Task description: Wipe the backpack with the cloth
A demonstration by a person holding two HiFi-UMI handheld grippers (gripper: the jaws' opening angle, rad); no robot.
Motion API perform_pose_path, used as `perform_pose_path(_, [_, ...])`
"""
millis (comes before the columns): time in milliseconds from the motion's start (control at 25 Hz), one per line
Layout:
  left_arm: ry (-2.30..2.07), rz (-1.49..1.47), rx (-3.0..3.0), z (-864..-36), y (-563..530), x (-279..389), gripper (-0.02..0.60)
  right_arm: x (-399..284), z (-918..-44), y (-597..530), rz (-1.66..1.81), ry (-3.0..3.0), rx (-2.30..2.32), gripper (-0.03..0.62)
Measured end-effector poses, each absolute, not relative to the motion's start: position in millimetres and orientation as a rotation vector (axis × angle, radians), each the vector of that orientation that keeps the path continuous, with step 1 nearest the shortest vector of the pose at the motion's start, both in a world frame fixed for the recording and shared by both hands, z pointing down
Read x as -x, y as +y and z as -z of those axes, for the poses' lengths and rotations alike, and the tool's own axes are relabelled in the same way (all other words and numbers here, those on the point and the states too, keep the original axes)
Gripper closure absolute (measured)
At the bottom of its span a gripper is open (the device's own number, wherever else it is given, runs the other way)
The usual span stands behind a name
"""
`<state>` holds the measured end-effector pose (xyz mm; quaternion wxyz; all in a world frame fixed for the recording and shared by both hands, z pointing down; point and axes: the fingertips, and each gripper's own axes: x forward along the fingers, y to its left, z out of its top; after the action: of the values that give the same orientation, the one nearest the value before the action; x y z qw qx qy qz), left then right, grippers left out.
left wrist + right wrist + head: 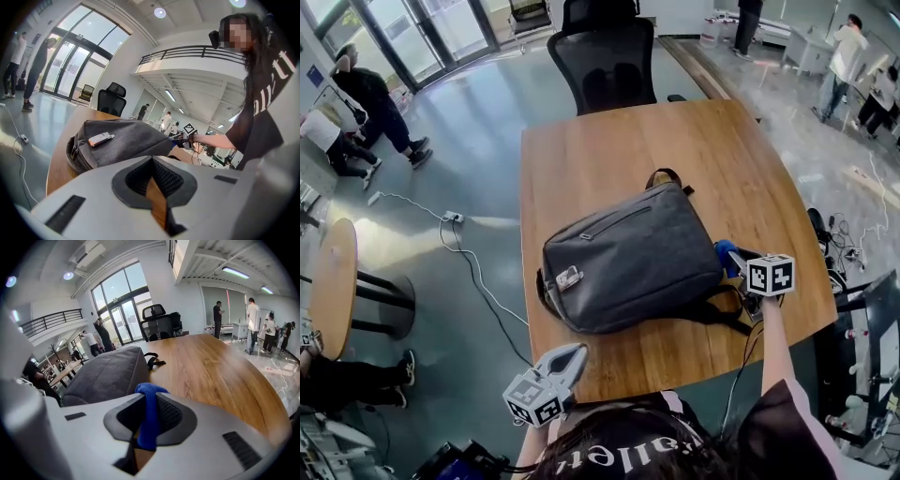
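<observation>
Backpack (633, 255) lies flat on the table (609, 150), nearer the near edge, its long side running roughly across from the left edge toward the right. Beyond the near edge, at the bag's near-left, the left gripper (570, 356) hovers with its jaws closed together on nothing. At the bag's right end, the right gripper (736, 262) is clamped on the blue cloth (724, 250), just beside the fabric; whether they touch is unclear. The bag lies to this gripper's left, so the wipe probably runs leftward along it.
</observation>
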<state>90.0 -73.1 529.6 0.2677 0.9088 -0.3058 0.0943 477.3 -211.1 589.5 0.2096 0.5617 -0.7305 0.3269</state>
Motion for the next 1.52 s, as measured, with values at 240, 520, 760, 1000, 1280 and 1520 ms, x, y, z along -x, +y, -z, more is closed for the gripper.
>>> perform_pose_path(240, [-0.843, -0.256, -2.438, -529, -92, -76, 0.583, -469, -583, -249, -0.908, -2.049, -1.528, 0.531])
perform_pose_path(520, [-0.826, -0.25, -2.415, -530, -107, -70, 0.583, -459, -572, -298, -0.825, -2.06, -1.439, 0.531])
perform_pose_path(760, [-0.772, -0.246, -2.428, -537, -117, -75, 0.583, -451, -566, -339, -0.774, -2.07, -1.404, 0.531])
perform_pose_path(1000, [-0.769, -0.235, -2.429, -536, -133, -72, 0.583, -443, -558, -377, -0.732, -2.066, -1.383, 0.531])
perform_pose_path(1280, [-0.803, -0.216, -2.407, -539, -144, -55, 0.583, -436, -552, -409, -0.7, -2.047, -1.372, 0.531])
perform_pose_path(1520, [-0.812, -0.225, -2.38, -548, -144, -42, 0.583, -421, -539, -429, -0.682, -2.068, -1.369, 0.531])
